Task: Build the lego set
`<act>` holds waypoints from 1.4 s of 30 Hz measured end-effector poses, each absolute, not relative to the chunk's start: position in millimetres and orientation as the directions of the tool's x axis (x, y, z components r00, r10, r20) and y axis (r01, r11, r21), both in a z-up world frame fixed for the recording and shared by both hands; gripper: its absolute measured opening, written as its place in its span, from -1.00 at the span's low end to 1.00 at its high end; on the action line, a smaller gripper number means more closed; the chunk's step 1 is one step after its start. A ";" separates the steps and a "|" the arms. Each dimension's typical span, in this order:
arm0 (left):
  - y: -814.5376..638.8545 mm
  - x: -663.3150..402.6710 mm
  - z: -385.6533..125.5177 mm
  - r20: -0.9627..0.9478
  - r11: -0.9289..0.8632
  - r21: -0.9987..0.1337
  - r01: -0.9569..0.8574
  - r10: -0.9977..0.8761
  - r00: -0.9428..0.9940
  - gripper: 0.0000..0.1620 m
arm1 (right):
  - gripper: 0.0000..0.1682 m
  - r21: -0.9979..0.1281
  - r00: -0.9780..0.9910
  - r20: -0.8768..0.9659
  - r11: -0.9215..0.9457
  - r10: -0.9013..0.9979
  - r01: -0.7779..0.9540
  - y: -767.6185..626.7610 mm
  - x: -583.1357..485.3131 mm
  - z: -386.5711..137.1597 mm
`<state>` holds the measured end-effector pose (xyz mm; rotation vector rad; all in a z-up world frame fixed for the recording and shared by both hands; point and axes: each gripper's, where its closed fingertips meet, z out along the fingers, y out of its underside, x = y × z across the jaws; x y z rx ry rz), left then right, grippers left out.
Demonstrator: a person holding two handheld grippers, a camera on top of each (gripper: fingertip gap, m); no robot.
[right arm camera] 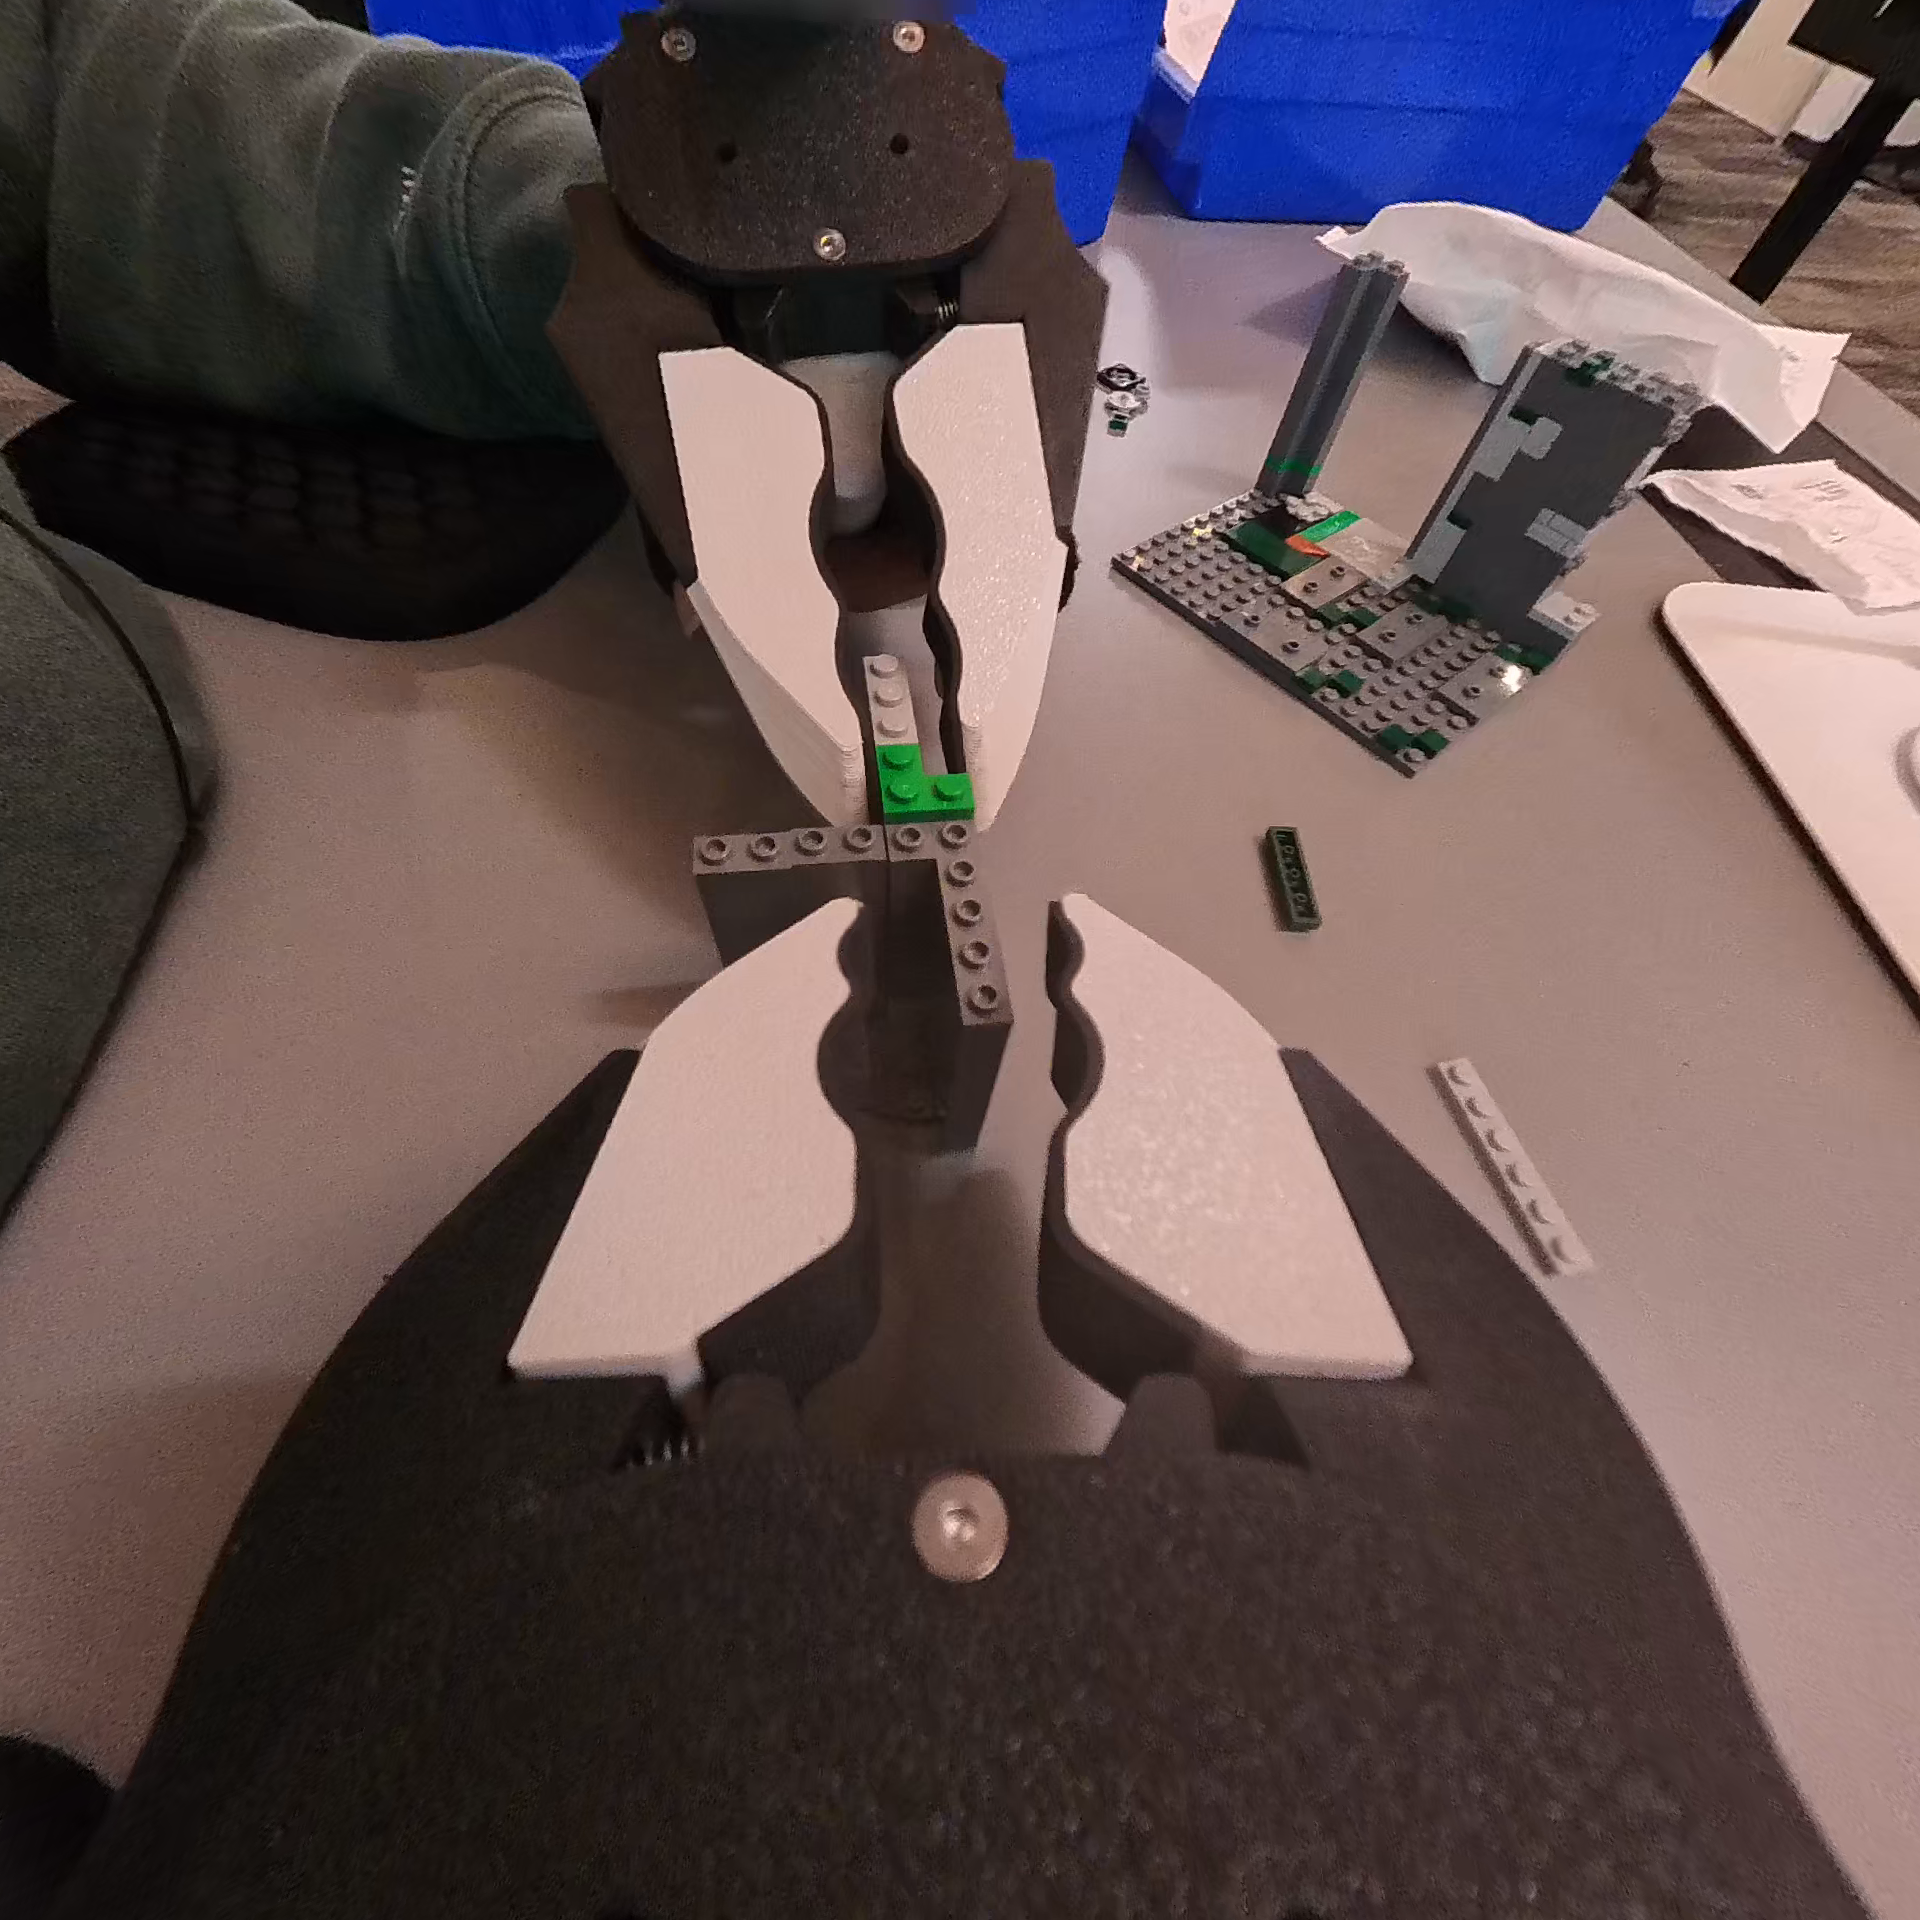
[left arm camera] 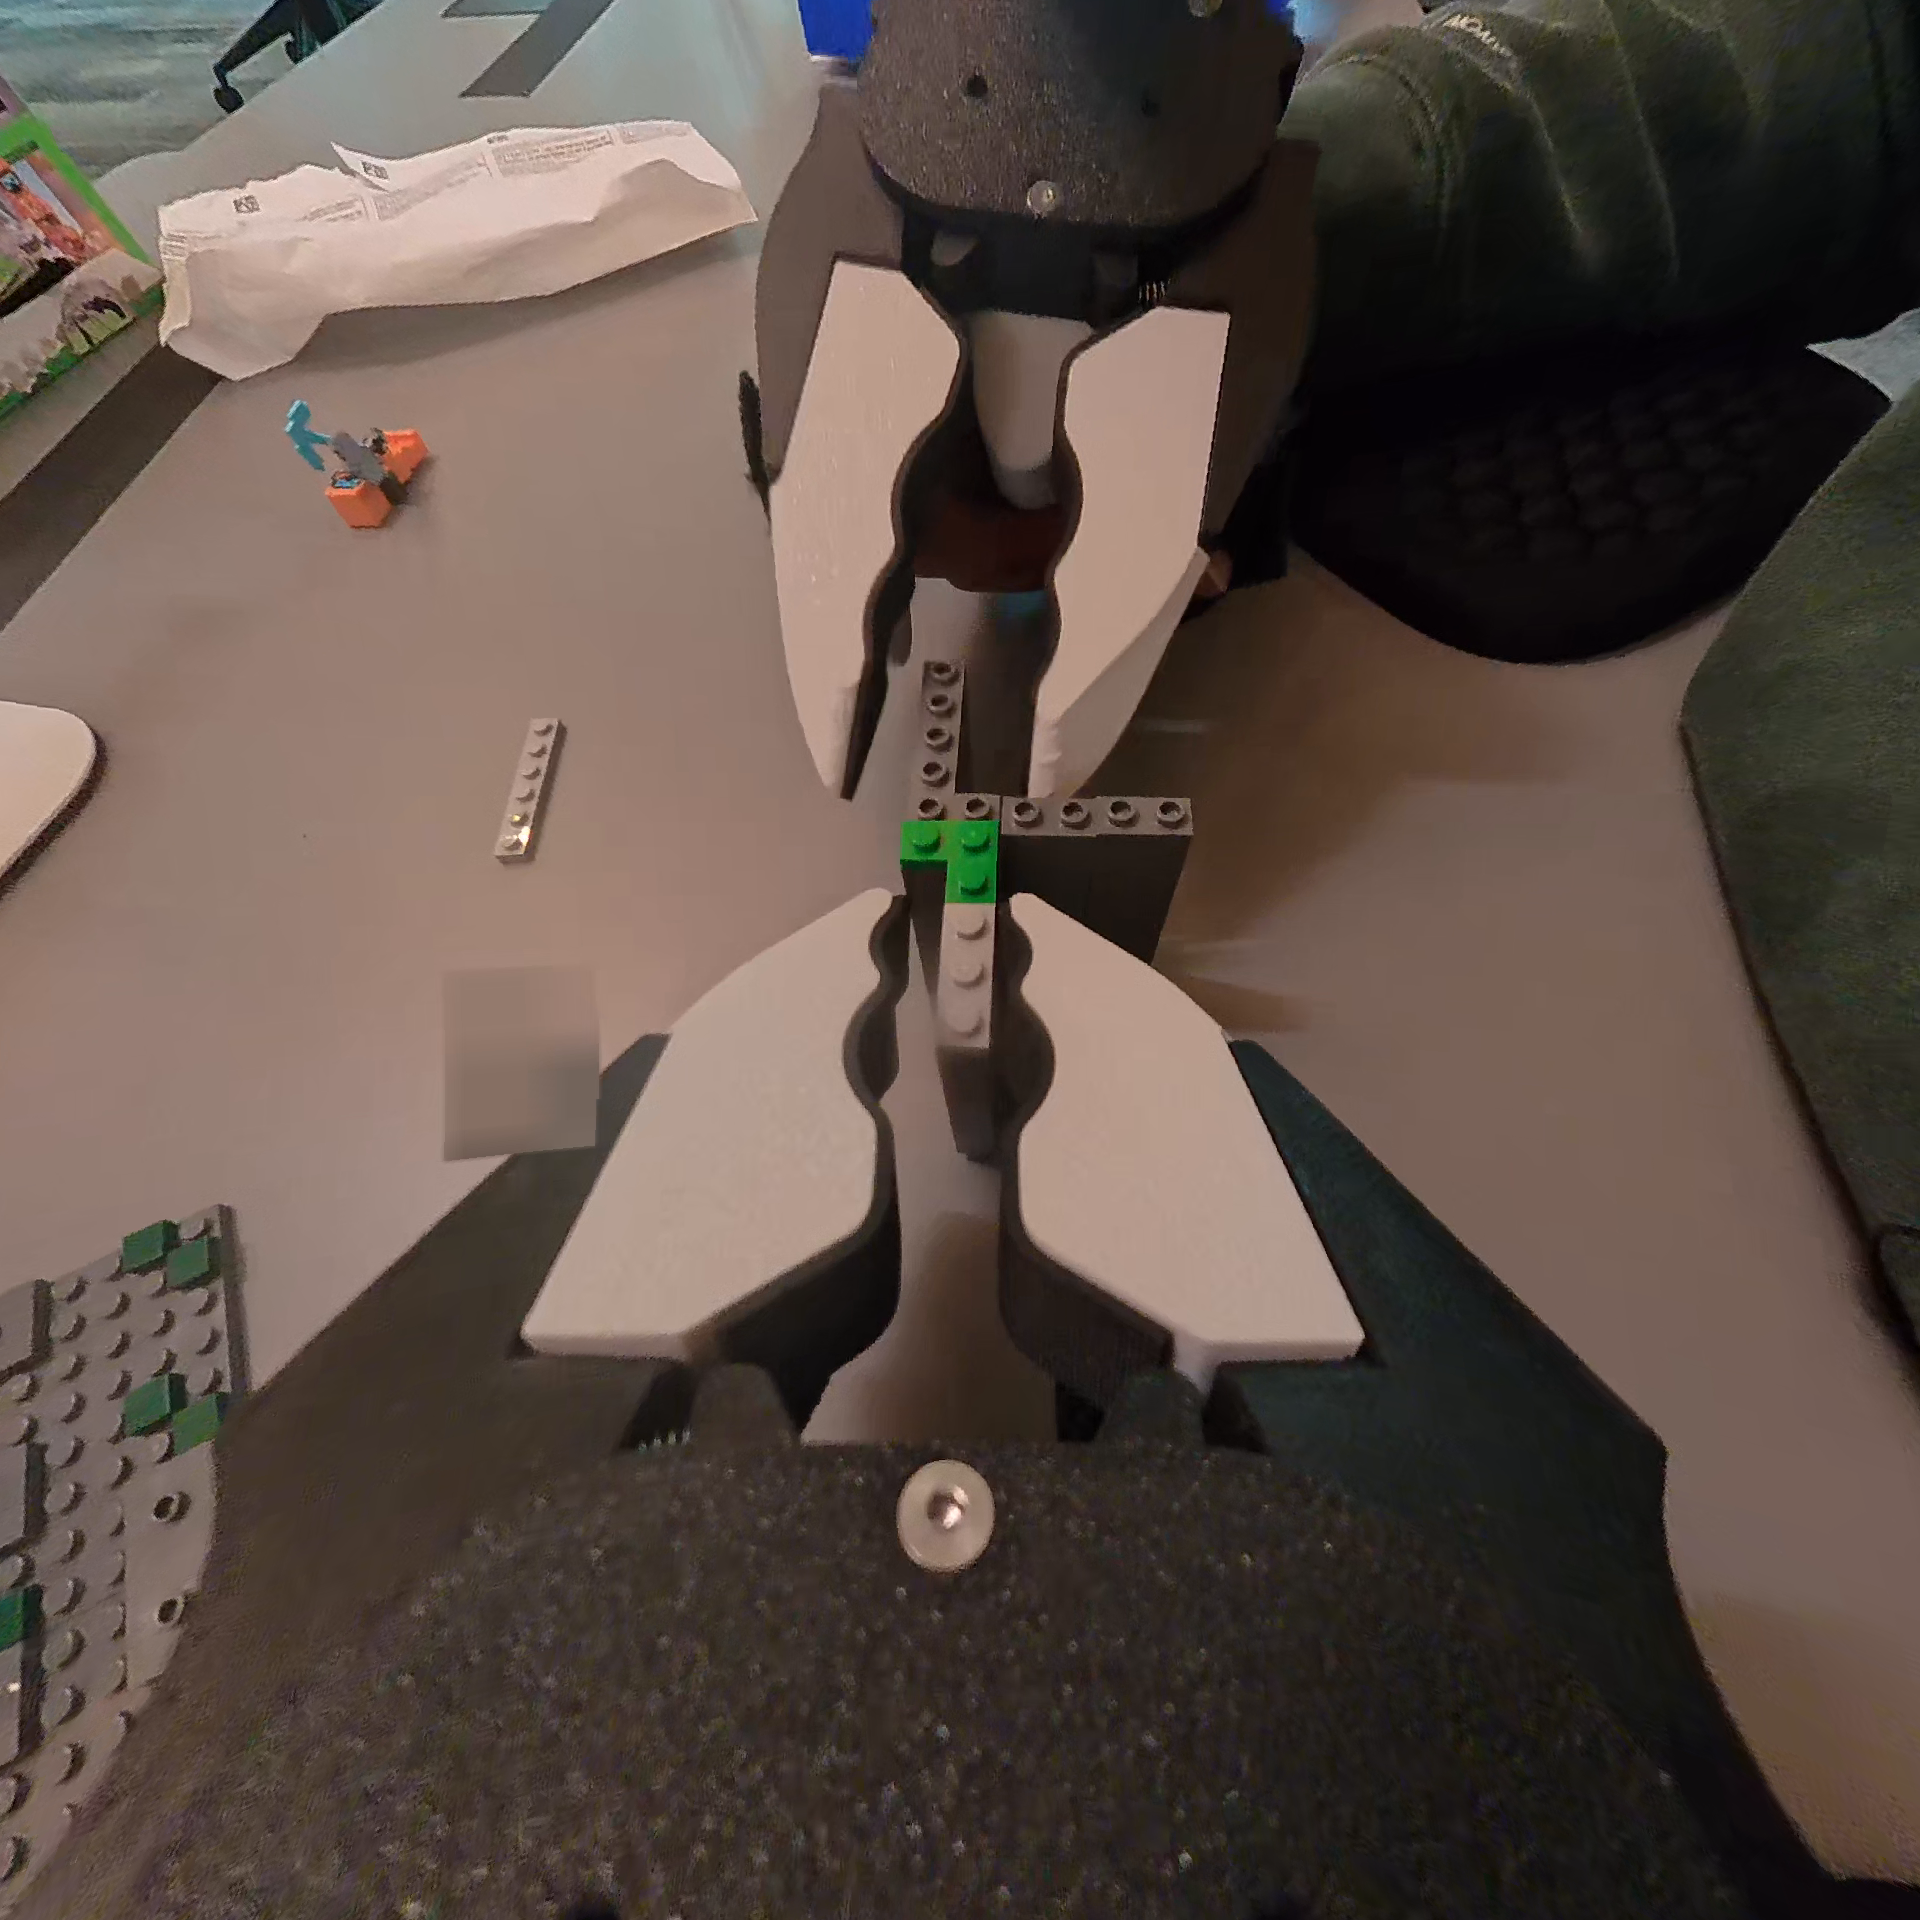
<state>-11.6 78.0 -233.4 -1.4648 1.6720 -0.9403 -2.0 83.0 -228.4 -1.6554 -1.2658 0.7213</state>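
An L-shaped dark grey wall (left arm camera: 1096, 873) stands on the grey table between the two grippers. My left gripper (left arm camera: 954, 904) is shut on a narrow light grey piece (left arm camera: 968, 977) topped by a bright green corner plate (left arm camera: 971, 842), and holds it against the wall's corner. My right gripper (right arm camera: 958, 904) faces it and is closed around the wall's other arm (right arm camera: 977, 956), with a small gap showing on one side. The right wrist view also shows the left gripper (right arm camera: 920, 805), the green plate (right arm camera: 920, 790) and the light grey piece (right arm camera: 888, 696). The left wrist view shows the right gripper (left arm camera: 943, 792).
A grey baseplate build (right arm camera: 1351, 644) with tall walls stands to the right and also shows in the left wrist view (left arm camera: 94, 1455). A loose light grey plate (right arm camera: 1512, 1164), a dark green plate (right arm camera: 1291, 878), an orange mini build (left arm camera: 364, 468), a crumpled paper bag (left arm camera: 447, 229) and a person's sleeve (right arm camera: 260, 208) are nearby. Less than 4 cm separates the two grippers' tips. Left tips and right tips are each some 20 centimetres from the grey baseplate build (right arm camera: 1351, 644). Seen from the left wrist view (left arm camera: 46, 1515) as well.
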 end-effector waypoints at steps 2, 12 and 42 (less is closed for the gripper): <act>79.2 -11.1 -233.3 -0.053 0.091 -0.871 -0.483 -0.994 -0.092 -0.81 | -0.63 -0.906 0.325 0.073 -0.073 0.943 0.416 85.3 1.3 -221.6; 88.2 -6.8 -234.1 0.001 -0.065 -0.851 -0.522 -0.993 0.121 -0.81 | -0.76 -0.842 0.567 0.100 -0.233 0.818 0.486 76.5 9.4 -201.4; 75.7 -27.7 -243.7 -0.014 -0.139 -0.823 -0.551 -0.965 0.264 -0.91 | -0.90 -0.611 0.785 0.110 -0.582 0.609 0.537 89.3 -1.5 -230.1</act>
